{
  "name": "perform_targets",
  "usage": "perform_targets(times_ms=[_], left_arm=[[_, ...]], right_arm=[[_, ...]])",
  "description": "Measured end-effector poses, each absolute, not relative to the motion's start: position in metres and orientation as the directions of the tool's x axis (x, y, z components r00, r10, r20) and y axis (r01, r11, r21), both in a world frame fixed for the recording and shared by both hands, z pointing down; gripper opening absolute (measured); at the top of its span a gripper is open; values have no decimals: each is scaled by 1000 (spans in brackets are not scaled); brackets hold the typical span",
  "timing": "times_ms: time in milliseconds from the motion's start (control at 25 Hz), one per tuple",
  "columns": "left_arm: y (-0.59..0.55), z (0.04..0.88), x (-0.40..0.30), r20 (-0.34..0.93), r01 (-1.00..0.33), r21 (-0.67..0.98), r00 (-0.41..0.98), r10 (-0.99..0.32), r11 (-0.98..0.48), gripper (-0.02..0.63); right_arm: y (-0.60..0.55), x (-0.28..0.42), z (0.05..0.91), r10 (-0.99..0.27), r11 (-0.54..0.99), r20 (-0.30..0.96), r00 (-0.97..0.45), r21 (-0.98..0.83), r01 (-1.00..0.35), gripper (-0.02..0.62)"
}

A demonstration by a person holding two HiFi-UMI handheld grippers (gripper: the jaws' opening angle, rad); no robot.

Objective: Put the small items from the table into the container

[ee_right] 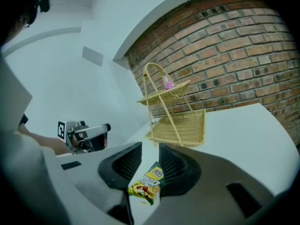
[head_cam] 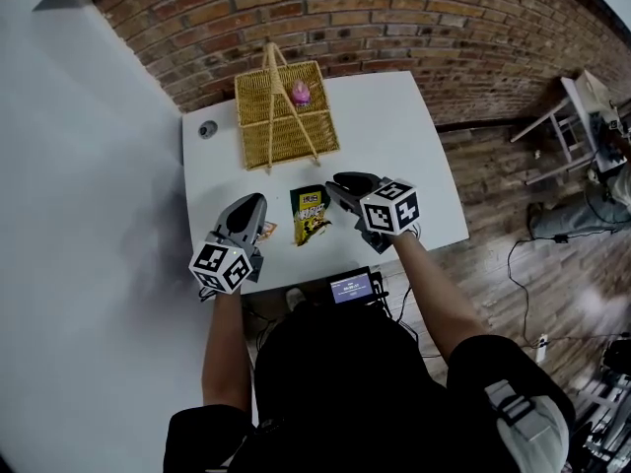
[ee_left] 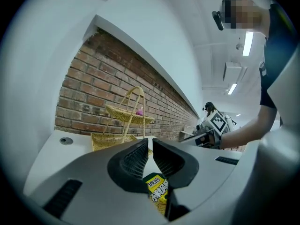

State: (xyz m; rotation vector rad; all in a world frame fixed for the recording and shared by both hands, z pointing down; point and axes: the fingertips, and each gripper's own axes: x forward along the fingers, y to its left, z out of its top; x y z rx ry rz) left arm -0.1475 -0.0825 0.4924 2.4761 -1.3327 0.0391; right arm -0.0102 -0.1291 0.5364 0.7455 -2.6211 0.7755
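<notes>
A yellow snack packet lies flat on the white table, between my two grippers. My right gripper hovers just right of it, open; in the right gripper view the packet shows low in the gap between the jaws, and the pads are not touching it. My left gripper is at the table's left front, shut with nothing between its pads. A small orange item lies beside it. The wicker basket stands at the back with a pink item on its upper tier.
A round cable hole sits at the table's back left corner. A small screen device is at the table's front edge. The brick wall is right behind the basket. A white chair stands off to the right on the brick floor.
</notes>
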Motion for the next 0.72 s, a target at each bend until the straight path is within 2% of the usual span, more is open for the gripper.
perform_targets(times_ms=[160, 400, 480, 720], left_arm=[[-79, 495, -147, 174, -809, 295, 569, -804, -509, 84], [-70, 503, -152, 192, -816, 306, 558, -808, -491, 118], [-68, 506, -153, 203, -818, 305, 557, -806, -488, 118], [-61, 512, -154, 226, -825, 307, 548, -806, -475, 118]], right_arm=[[-124, -14, 560, -350, 719, 474, -808, -416, -556, 174], [-119, -15, 601, -314, 696, 543, -779, -426, -578, 287], [-116, -17, 613, -295, 692, 565, -770, -430, -580, 308], [-113, -20, 645, -269, 632, 626, -732, -459, -624, 319]])
